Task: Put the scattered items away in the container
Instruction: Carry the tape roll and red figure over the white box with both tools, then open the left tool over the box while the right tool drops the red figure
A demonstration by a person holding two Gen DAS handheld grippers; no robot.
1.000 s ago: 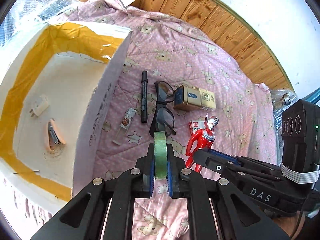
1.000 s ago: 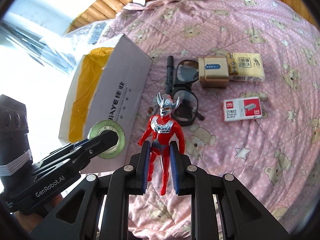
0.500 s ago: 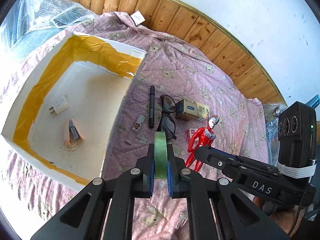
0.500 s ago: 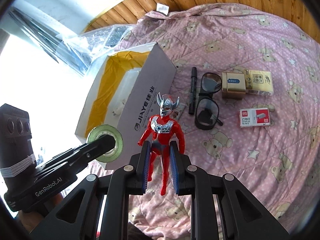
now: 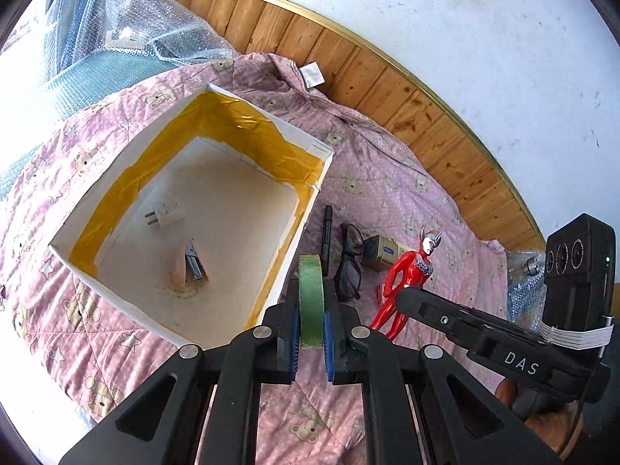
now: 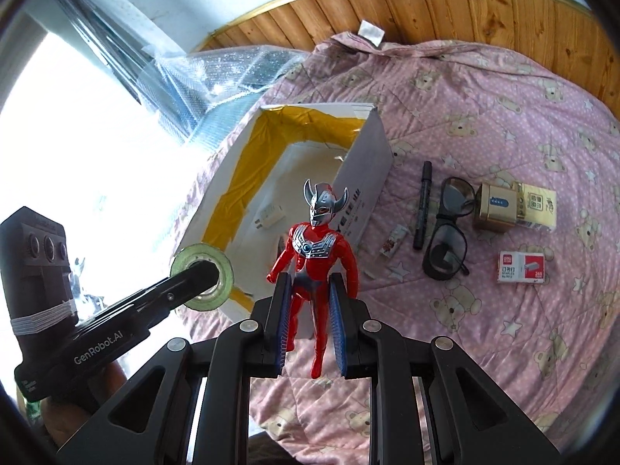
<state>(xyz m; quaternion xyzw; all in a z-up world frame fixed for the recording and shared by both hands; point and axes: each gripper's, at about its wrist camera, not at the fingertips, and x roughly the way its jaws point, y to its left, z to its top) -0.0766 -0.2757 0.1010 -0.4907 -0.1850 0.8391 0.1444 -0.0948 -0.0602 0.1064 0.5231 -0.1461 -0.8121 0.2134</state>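
My left gripper (image 5: 310, 312) is shut on a green tape roll (image 5: 311, 294), held edge-on in the air just right of the white box (image 5: 116, 302) with yellow tape inside. The tape roll (image 6: 202, 273) also shows face-on in the right wrist view, near the box's front corner. My right gripper (image 6: 309, 308) is shut on the legs of a red and silver toy figure (image 6: 314, 248), lifted above the quilt beside the box's (image 6: 362, 178) printed wall. The toy figure (image 5: 410, 271) stands right of the tape in the left wrist view. A white plug (image 5: 164, 212) and a stapler (image 5: 192, 265) lie in the box.
On the pink bear quilt (image 6: 503, 108) right of the box lie a black marker (image 6: 422, 203), black glasses (image 6: 449, 228), a gold box (image 6: 515, 207), a staples box (image 6: 521, 267) and a small vial (image 6: 393, 241). Bubble wrap (image 5: 128, 38) lies behind the box. A wooden headboard (image 6: 465, 4) borders the far side.
Both grippers have risen and pulled back with their loads, so the box and quilt look smaller. The box's open top now sits more fully under the left gripper's view.
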